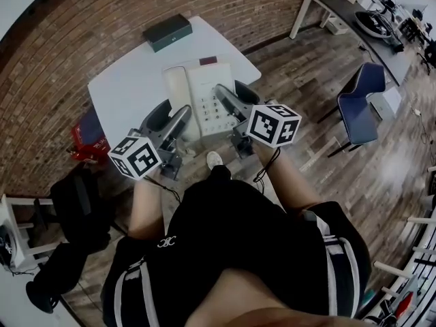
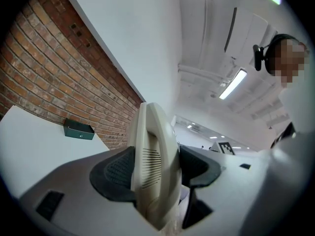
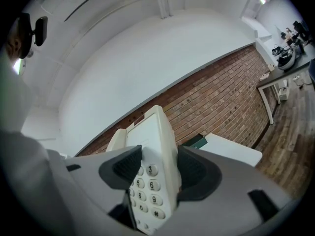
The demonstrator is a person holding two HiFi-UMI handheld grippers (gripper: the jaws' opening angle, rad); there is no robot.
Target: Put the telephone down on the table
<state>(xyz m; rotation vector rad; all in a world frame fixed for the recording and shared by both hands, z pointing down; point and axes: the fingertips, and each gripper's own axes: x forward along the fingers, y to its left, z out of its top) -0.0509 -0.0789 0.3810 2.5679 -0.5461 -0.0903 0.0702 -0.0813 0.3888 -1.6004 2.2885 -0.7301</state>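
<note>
A cream plastic push-button telephone (image 1: 202, 95) with its handset in the cradle was held up between the two grippers, over the near edge of the white rectangular table (image 1: 122, 87). The left gripper (image 1: 172, 121) had its jaws clamped on the handset side, and the right gripper (image 1: 235, 104) had its jaws clamped on the keypad side. A dark green flat box (image 1: 167, 31) lay at the table's far edge, near the brick wall (image 1: 82, 26).

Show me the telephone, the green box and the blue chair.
telephone (image 1: 204, 87), head view, top panel above the keypad
green box (image 1: 167, 31), head view, its top face
blue chair (image 1: 359, 118), head view, its seat
</note>
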